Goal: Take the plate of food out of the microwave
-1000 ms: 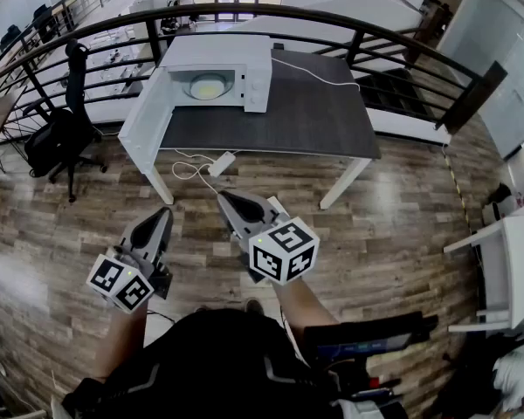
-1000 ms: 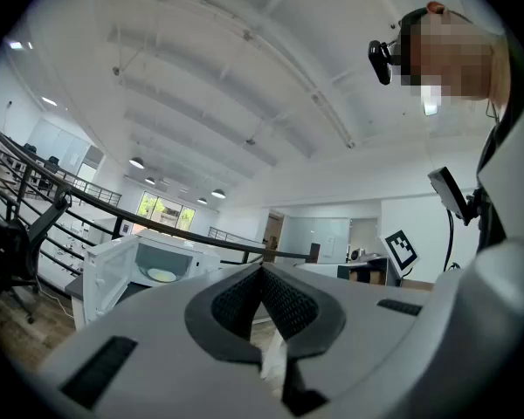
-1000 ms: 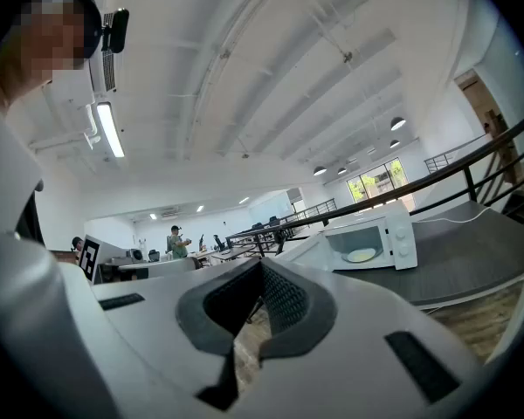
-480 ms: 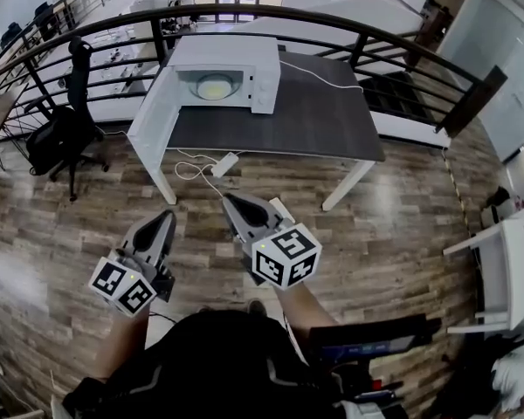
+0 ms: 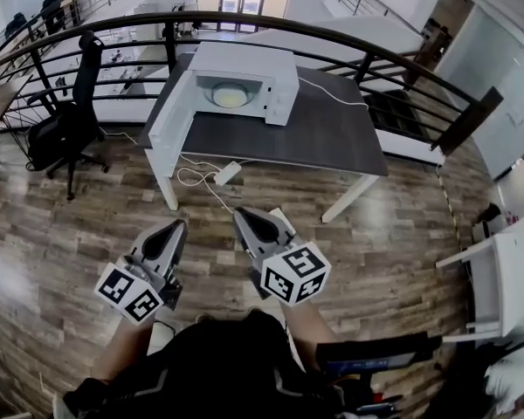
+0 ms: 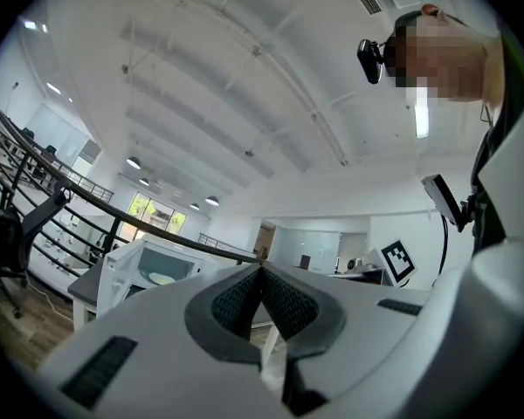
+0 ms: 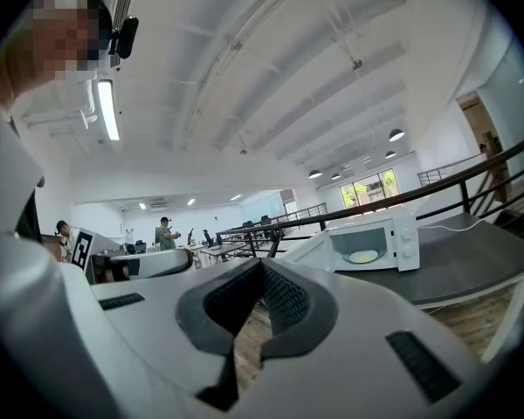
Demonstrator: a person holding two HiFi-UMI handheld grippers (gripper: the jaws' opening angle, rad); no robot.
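both grippers, left (image 5: 173, 231) and right (image 5: 244, 219), are closed and empty; the plate (image 5: 230, 96) (food indistinct) sits inside the far, open microwave (image 5: 244, 81).

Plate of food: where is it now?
Head view, upper centre: the plate sits inside the open microwave, at the back-left corner of the dark table.
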